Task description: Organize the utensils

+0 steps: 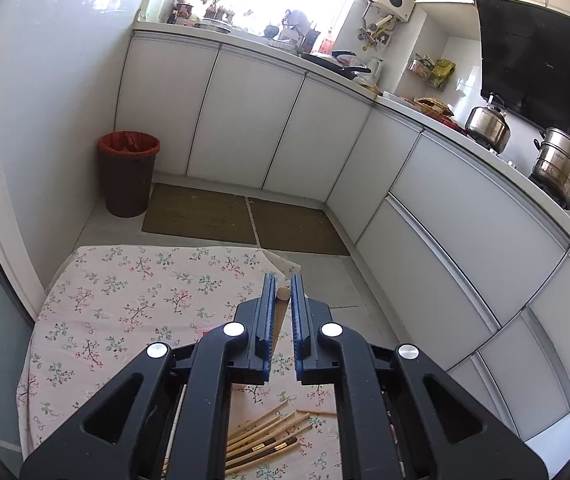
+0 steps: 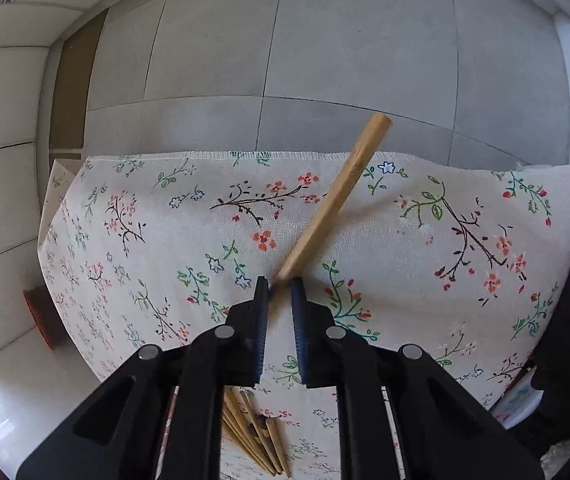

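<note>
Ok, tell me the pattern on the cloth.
Cloth: cream with printed sprigs of small red, blue and green flowers on dark twigs. Clearest in the right wrist view.

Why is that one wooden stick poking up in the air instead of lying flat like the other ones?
The right gripper pinches one chopstick by its thin end, so it tilts up off the flowered cloth. The other chopsticks lie in a loose, crisscrossed pile, not lined up. The left gripper holds another wooden stick.

home kitchen: cabinets [image 1: 245,120], stovetop pots [image 1: 561,166]
</note>
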The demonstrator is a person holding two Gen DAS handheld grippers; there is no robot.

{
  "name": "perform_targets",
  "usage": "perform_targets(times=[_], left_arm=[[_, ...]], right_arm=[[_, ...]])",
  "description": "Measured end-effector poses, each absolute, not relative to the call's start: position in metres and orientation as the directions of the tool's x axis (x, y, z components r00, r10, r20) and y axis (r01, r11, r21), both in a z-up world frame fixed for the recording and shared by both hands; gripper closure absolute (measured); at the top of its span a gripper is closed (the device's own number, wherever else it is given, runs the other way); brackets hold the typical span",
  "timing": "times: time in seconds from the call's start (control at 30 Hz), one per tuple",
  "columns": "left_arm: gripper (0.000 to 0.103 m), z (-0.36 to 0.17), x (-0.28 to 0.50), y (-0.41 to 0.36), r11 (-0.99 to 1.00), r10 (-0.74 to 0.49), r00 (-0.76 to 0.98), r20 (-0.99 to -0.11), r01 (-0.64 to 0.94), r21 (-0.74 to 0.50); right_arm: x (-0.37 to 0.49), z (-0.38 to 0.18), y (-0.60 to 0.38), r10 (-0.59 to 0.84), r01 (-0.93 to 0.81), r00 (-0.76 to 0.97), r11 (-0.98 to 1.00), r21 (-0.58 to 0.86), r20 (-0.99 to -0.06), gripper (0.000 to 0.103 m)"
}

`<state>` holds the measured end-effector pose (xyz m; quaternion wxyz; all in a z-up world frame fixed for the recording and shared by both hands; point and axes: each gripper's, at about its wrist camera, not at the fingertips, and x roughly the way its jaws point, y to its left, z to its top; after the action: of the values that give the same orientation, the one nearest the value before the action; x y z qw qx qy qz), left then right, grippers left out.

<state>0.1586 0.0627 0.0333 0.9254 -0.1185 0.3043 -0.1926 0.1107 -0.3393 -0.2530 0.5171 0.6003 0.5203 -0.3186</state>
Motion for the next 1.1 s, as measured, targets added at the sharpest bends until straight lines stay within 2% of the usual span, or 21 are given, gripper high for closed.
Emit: perform_targets(times=[0.13, 0.27, 0.3, 0.33, 0.57, 0.67, 0.7, 0.77, 0.8, 0.83, 0.97, 1.1], left_arm=[[0.096, 0.035, 0.156, 0.07, 0.892, -0.437, 0.742, -0.509, 0.284, -0.353], [0.096, 0.043, 0.148, 0.081, 0.888, -0.436, 0.759, -0.484, 0.277, -0.366], [0.096, 0.045, 0.146, 0.083, 0.889, -0.433, 0.763, -0.479, 0.274, -0.367], [0.096, 0.046, 0.145, 0.084, 0.889, -0.431, 0.766, -0.476, 0.273, -0.367], [0.096, 0.051, 0.14, 0.09, 0.892, -0.42, 0.78, -0.463, 0.26, -0.37], [0.096, 0.053, 0.138, 0.091, 0.89, -0.422, 0.781, -0.459, 0.261, -0.375], [0.096, 0.054, 0.137, 0.091, 0.889, -0.424, 0.782, -0.457, 0.264, -0.374], [0.096, 0.056, 0.134, 0.09, 0.888, -0.427, 0.785, -0.449, 0.27, -0.373], [0.096, 0.056, 0.133, 0.09, 0.886, -0.432, 0.784, -0.446, 0.275, -0.374], [0.096, 0.057, 0.132, 0.089, 0.884, -0.437, 0.783, -0.443, 0.281, -0.375], [0.096, 0.057, 0.132, 0.087, 0.877, -0.452, 0.779, -0.436, 0.298, -0.377], [0.096, 0.054, 0.135, 0.091, 0.872, -0.46, 0.774, -0.435, 0.301, -0.387]], right_arm=[[0.112, -0.253, -0.33, 0.255, 0.932, 0.273, 0.171, 0.321, -0.928, 0.092], [0.103, -0.255, -0.324, 0.287, 0.884, 0.323, 0.249, 0.396, -0.902, 0.093], [0.1, -0.248, -0.322, 0.282, 0.864, 0.351, 0.271, 0.425, -0.893, 0.094], [0.098, -0.24, -0.32, 0.271, 0.841, 0.372, 0.307, 0.445, -0.888, 0.103], [0.092, -0.163, -0.282, 0.16, 0.636, 0.474, 0.617, 0.463, -0.866, 0.103], [0.081, -0.155, -0.285, 0.16, 0.652, 0.471, 0.599, 0.465, -0.867, 0.102], [0.08, -0.16, -0.292, 0.168, 0.684, 0.461, 0.559, 0.469, -0.872, 0.1], [0.077, -0.177, -0.308, 0.174, 0.762, 0.416, 0.469, 0.447, -0.893, 0.08], [0.079, -0.187, -0.314, 0.173, 0.796, 0.382, 0.437, 0.418, -0.908, 0.057], [0.082, -0.196, -0.32, 0.157, 0.822, 0.359, 0.414, 0.391, -0.92, 0.052], [0.098, -0.215, -0.336, 0.05, 0.874, 0.335, 0.357, 0.33, -0.941, 0.052], [0.102, -0.228, -0.353, 0.012, 0.881, 0.349, 0.337, 0.333, -0.937, 0.05]])
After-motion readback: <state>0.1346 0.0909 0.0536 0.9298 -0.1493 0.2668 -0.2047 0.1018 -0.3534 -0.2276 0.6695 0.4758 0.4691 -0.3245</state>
